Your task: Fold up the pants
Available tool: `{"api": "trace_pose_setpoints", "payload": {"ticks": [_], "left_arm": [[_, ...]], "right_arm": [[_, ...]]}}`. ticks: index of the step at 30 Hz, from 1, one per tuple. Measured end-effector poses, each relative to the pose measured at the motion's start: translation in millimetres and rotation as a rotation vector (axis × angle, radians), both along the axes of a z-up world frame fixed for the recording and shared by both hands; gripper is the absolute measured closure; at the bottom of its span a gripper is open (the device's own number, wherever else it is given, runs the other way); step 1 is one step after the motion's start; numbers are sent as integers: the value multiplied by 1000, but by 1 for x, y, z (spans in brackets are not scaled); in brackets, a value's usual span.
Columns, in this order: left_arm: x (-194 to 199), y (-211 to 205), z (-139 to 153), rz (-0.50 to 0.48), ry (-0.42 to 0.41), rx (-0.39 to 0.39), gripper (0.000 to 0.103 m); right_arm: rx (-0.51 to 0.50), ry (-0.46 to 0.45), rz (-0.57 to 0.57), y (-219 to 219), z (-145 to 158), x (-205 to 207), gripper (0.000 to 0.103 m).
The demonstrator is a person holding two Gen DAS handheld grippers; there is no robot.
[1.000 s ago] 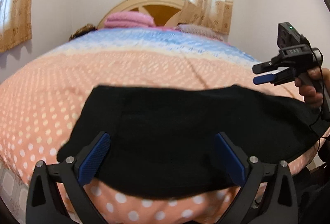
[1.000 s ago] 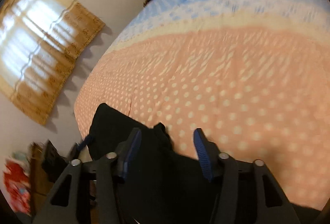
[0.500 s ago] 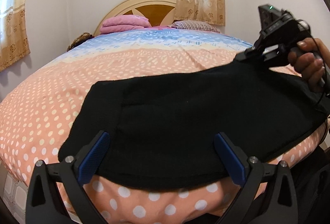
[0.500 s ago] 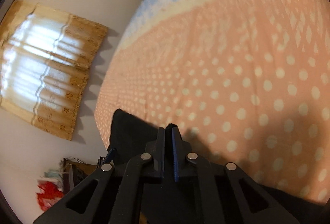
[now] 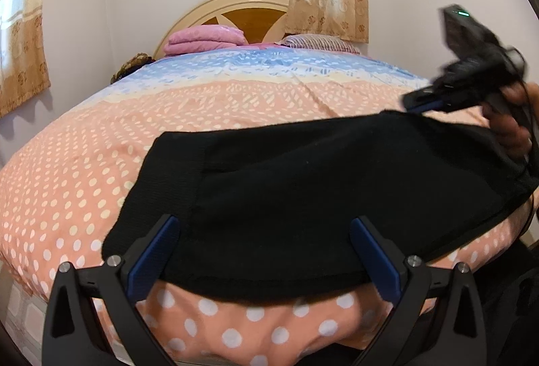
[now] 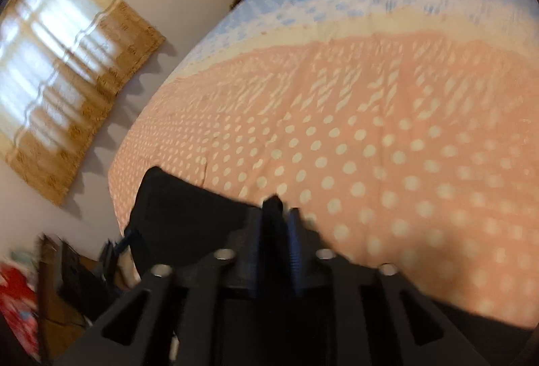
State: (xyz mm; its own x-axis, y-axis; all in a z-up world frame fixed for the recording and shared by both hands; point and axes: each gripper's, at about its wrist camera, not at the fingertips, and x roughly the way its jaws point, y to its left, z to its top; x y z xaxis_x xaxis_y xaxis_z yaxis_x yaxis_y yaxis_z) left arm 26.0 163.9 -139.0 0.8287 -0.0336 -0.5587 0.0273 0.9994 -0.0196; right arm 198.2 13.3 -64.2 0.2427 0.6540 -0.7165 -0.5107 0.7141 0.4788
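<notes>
Black knit pants (image 5: 303, 197), one pair, lie flat across the near edge of the dotted peach bedspread (image 5: 84, 170), waistband to the left; laid near so both your hands reach them. Your left gripper (image 5: 266, 254) hovers low over the near hem, jaws wide, nothing pinched (ready to take that edge, probably). Your right gripper (image 6: 278, 231) sits at the far-right corner of the pants; its jaws have just been parting a little, yet a tuft of black cloth stands between the blue pads, so I'd call it grasping that corner, likely to carry it leftward for a fold. Count: two grippers, one pink folded blanket (image 5: 205, 39) and one striped pillow (image 5: 316, 42) far off by the headboard (image 5: 235, 8); two curtained windows.
</notes>
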Motion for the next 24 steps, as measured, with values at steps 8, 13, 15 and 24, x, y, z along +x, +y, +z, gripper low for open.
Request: {"api": "trace_pose_setpoints", "payload": {"ticks": [8, 13, 15, 24], "left_arm": [[1, 3, 1, 47, 11, -14, 0], [7, -7, -2, 61, 62, 71, 0], [7, -7, -1, 68, 79, 77, 0], [12, -6, 3, 116, 170, 75, 0]], "right_arm": [[-199, -225, 100, -24, 14, -99, 70], [-276, -185, 139, -29, -25, -132, 70], [-249, -195, 120, -36, -28, -139, 70], [-231, -241, 57, -55, -14, -148, 70]]}}
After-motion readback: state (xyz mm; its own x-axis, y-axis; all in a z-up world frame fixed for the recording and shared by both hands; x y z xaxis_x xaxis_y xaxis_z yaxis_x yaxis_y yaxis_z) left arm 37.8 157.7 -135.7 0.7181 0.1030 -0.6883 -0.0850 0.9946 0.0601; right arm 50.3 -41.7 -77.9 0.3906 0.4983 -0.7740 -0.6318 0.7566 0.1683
